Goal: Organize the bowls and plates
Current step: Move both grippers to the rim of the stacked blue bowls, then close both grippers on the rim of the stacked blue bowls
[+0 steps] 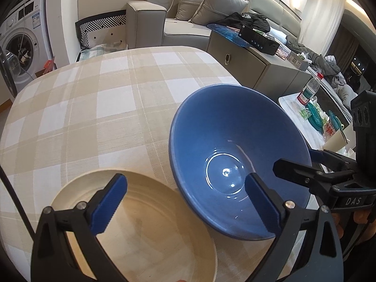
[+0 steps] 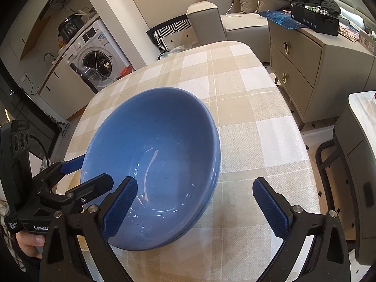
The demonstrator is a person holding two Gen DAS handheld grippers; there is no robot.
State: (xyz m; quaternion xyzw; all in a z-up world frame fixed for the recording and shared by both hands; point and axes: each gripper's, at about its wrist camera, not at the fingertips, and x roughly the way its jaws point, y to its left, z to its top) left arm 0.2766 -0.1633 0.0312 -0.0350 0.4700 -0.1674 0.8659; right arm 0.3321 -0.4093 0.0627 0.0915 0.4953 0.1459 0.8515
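A: Bowl [image 2: 150, 155]?
B: On the checked surface [image 1: 82, 108], just beside the plate [image 1: 150, 230].
A: Left gripper [image 1: 185, 202]?
B: Fingers spread, one over the plate, one inside the bowl, grasping nothing.
A: Right gripper [image 2: 195, 208]?
B: Fingers released, straddling the near rim.

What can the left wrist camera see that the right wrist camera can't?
Only the left wrist view shows the cream plate beside the bowl, and a water bottle on a side table. Only the right wrist view shows the black cooker on top of the washing machine. Both show the blue bowl on the checked tablecloth, the sofa, and both open grippers, left gripper and right gripper.
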